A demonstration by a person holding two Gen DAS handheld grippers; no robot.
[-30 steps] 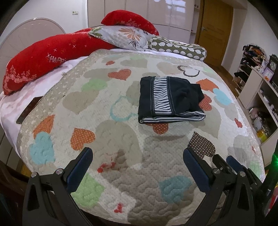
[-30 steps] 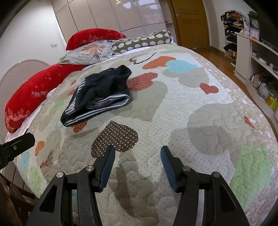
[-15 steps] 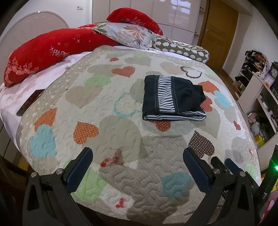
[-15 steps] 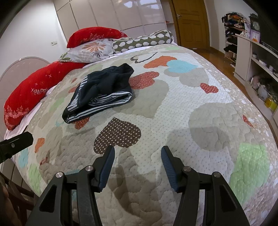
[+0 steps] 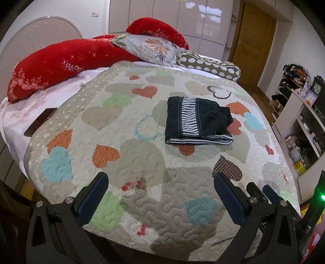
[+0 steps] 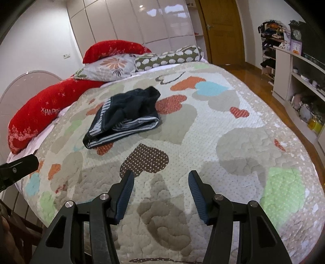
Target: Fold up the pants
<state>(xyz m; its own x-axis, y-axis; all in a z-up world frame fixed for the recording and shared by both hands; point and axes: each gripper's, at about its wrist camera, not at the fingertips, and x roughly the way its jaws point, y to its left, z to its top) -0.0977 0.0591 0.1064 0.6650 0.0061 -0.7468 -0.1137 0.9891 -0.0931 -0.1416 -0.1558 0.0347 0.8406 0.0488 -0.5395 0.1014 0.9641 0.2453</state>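
Both your grippers have backed off toward the quilt's near edge, left gripper and right gripper spread, empty. Pants sit folded mid-bed; the fold looks finished.

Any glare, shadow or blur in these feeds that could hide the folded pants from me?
Left wrist view: pants sharp and evenly lit, grey shadows fall only on the near quilt, fisheye bulges the bed. Right wrist view: pants clear, glare sits on the wardrobe doors, edges slightly soft. Left gripper and right gripper open, empty.
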